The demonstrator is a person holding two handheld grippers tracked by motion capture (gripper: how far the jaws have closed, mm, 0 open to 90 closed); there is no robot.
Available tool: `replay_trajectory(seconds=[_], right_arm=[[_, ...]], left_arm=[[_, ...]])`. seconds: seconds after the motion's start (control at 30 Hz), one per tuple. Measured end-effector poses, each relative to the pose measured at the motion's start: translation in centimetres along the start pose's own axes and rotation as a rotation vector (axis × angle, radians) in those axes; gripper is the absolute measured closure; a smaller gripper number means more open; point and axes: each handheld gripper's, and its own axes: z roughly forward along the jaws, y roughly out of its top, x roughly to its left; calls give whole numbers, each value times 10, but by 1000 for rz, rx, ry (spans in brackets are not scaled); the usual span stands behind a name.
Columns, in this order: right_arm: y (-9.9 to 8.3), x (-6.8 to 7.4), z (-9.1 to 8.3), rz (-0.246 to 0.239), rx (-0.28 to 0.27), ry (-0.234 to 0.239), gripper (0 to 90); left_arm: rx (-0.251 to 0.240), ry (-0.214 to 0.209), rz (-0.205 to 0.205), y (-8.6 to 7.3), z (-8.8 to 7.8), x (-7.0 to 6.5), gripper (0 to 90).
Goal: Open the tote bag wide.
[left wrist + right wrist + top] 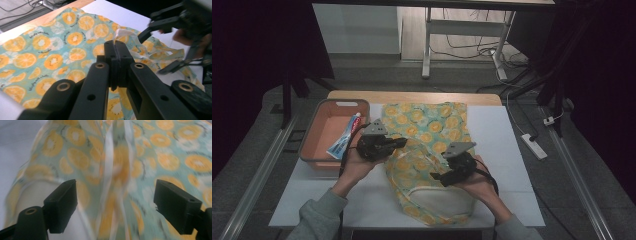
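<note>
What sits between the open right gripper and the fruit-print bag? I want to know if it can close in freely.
Nothing visible does. The right gripper hangs open just above the bag, with cloth and a white strap right beyond its jaws. The left gripper pinches a strap end off to the side.

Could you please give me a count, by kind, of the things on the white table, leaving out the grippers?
Orange-print fabric bag: 1
Orange bin: 1
Toothpaste tube: 1
Total: 3
</note>
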Motion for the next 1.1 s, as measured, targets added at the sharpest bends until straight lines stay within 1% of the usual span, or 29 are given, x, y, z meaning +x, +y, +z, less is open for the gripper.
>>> replay_trajectory(seconds=[0.07, 0.13, 0.17, 0.2, 0.23, 0.27, 0.3, 0.37, 0.4, 0.47, 0.5, 0.53, 0.57, 0.63, 0.67, 0.73, 0.8, 0.83, 0.9, 0.93, 0.97, 1.0, 1.07, 1.1], right_arm=[[6, -2, 12, -18, 47, -7, 248], [5, -5, 24, -8, 101, -5, 310], [3, -7, 28, -8, 130, -16, 339], [1, -8, 30, -13, 155, -23, 401], [0, -9, 31, -15, 170, -8, 500], [-2, -10, 31, -12, 173, 6, 569], [-3, -11, 29, -4, 162, 9, 631], [-3, -12, 24, 8, 144, 20, 758], [-3, -12, 24, 8, 144, 20, 758], [-1, -12, 16, 20, 112, 13, 847], [1, -12, 8, 50, 76, 59, 877], [2, -11, 4, 60, 56, 87, 878], [4, -10, 1, 62, 46, 100, 879], [12, -4, -9, 44, 11, 117, 879], [15, -2, -13, 40, 2, 121, 879], [22, 4, -22, 38, -35, 136, 879], [26, 7, -25, 34, -54, 140, 878], [27, 9, -26, 27, -60, 135, 878], [27, 8, -24, 17, -55, 124, 878], [26, 7, -22, 22, -53, 124, 877], [24, 4, -20, 36, -52, 127, 877], [23, 2, -19, 44, -52, 128, 877], [19, -2, -17, 63, -52, 126, 877], [17, -5, -16, 69, -55, 117, 876]], left_arm=[[-4, 9, -1, -1, -2, 1, 890], [-12, 12, -8, -1, -6, 4, 889], [-14, 15, -10, -2, -8, 5, 889], [-18, 16, -14, -2, -9, 6, 889], [-20, 19, -19, -3, -10, 8, 889], [-20, 19, -19, -3, -10, 8, 889], [-22, 21, -24, -3, -9, 8, 889], [-23, 27, -16, -2, -9, 7, 890], [-23, 27, -16, -2, -9, 7, 889], [-27, 29, -10, -2, -10, 5, 889], [-29, 31, -10, -2, -10, 5, 889], [-28, 31, -11, -2, -10, 5, 889], [-30, 34, -12, -2, -11, 6, 889], [-37, 38, -15, -2, -11, 6, 889], [-37, 38, -15, -2, -11, 6, 889], [-35, 46, -11, -3, -11, 6, 889], [-36, 48, -11, -3, -11, 6, 888], [-34, 45, -7, -3, -10, 4, 888], [-32, 41, 0, -2, -9, 2, 880], [-32, 41, 0, -2, -9, 2, 865], [-32, 39, 11, -2, -8, -2, 839], [-32, 39, 11, -2, -8, -2, 801], [-25, 48, 24, -3, -9, -6, 638], [-13, 67, 25, -3, -13, -10, 572]])
